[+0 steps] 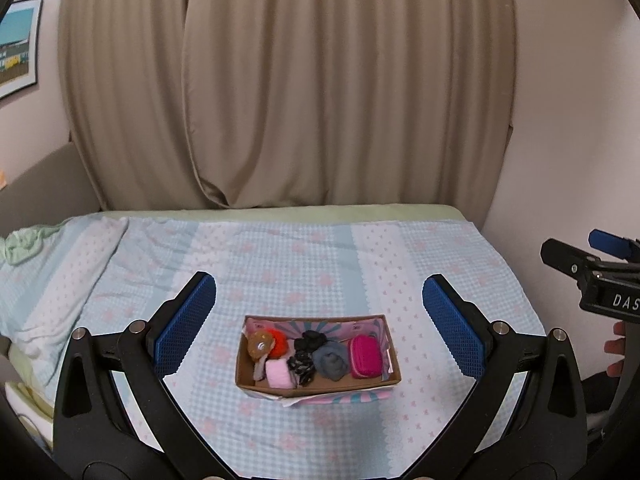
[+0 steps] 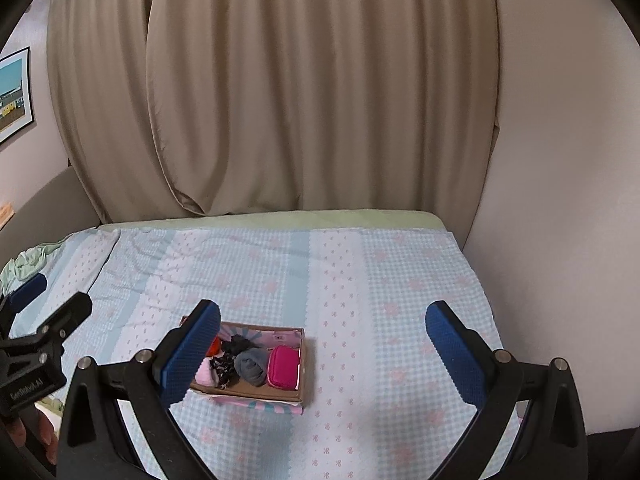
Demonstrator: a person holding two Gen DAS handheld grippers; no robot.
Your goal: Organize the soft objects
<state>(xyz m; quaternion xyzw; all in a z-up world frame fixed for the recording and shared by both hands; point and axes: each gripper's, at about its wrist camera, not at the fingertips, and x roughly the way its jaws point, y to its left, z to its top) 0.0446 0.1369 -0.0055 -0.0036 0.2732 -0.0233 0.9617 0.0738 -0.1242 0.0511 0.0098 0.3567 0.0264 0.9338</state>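
Around the box (image 1: pixel 318 385), bare bedspread (image 1: pixel 420 264) surrounds both wide-open tools.

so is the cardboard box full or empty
Nearly full: the open cardboard box holds a pink pouch, grey bundle, black pieces, pink roll and an orange item.

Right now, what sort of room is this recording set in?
Most likely a bedroom: a bed with a patterned blue quilt fills the view, long beige curtains hang behind it, and a framed picture is on the wall.
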